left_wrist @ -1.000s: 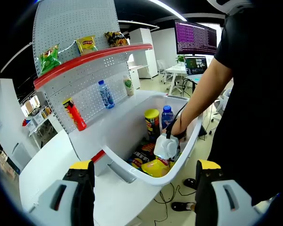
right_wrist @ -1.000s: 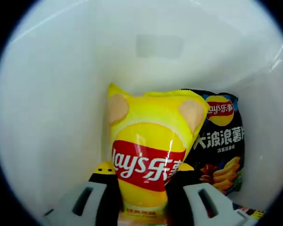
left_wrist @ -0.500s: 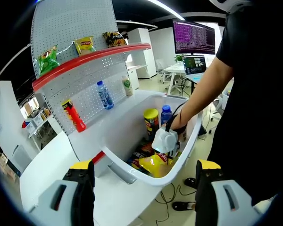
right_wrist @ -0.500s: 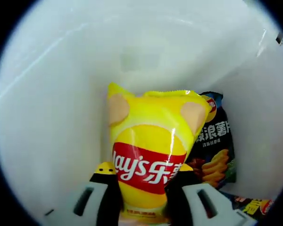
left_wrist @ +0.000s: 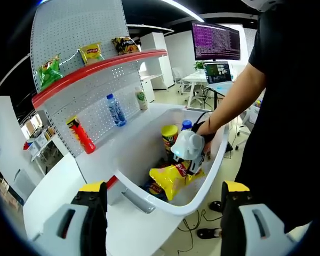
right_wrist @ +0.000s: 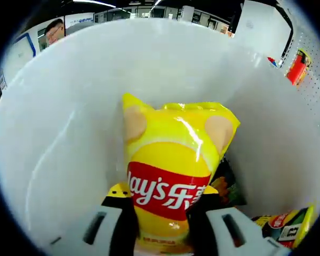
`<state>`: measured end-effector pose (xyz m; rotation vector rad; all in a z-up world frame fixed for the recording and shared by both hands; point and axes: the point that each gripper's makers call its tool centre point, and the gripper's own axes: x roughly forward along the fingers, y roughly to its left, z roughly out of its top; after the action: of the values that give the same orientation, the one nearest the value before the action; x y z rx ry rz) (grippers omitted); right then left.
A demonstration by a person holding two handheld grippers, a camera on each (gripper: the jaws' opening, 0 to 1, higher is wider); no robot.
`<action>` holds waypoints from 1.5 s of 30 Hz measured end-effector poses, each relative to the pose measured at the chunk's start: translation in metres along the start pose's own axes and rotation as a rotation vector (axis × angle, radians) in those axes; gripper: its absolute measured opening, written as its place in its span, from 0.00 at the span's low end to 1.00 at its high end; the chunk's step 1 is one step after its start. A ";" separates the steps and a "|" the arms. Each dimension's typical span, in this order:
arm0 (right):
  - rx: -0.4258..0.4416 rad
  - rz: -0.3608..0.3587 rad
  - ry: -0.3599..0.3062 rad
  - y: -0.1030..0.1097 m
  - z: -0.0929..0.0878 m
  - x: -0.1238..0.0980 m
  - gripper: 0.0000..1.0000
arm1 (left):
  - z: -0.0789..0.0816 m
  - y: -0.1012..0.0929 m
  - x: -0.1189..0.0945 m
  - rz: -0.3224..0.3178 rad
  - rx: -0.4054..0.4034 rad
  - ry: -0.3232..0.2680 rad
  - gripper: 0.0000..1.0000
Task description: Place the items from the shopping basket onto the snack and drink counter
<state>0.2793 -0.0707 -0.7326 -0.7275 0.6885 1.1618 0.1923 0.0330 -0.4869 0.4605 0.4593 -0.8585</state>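
My right gripper (right_wrist: 161,198) is shut on a yellow Lay's chip bag (right_wrist: 169,170) and holds it inside the white shopping basket (right_wrist: 58,133), off the basket's floor. From the left gripper view the same right gripper (left_wrist: 189,146) shows with the yellow bag (left_wrist: 168,178) hanging below it in the basket (left_wrist: 165,200). A yellow-lidded chip can (left_wrist: 169,137), a blue-capped bottle (left_wrist: 186,125) and dark snack bags (right_wrist: 229,186) stay in the basket. My left gripper (left_wrist: 160,213) is open above the white counter, with nothing between its jaws.
The pegboard shelf (left_wrist: 96,66) carries chip bags on its red top ledge; below stand a red tube (left_wrist: 81,132), a water bottle (left_wrist: 116,109) and a white bottle (left_wrist: 142,98). A person stands on the right by the basket; desks and monitors (left_wrist: 216,42) lie behind.
The right gripper has lifted the yellow Lay's bag up from the basket's bottom; the dark bag under it has dropped lower in view. The left gripper has stayed open.
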 end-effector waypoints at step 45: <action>0.315 -0.404 -0.286 -0.081 0.031 -0.131 0.36 | 0.017 0.000 0.010 -0.004 0.051 -0.022 0.88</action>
<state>0.3274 -0.1368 -0.5978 -0.3976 0.4417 0.7436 0.2017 0.0173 -0.4789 0.4964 0.4194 -0.8801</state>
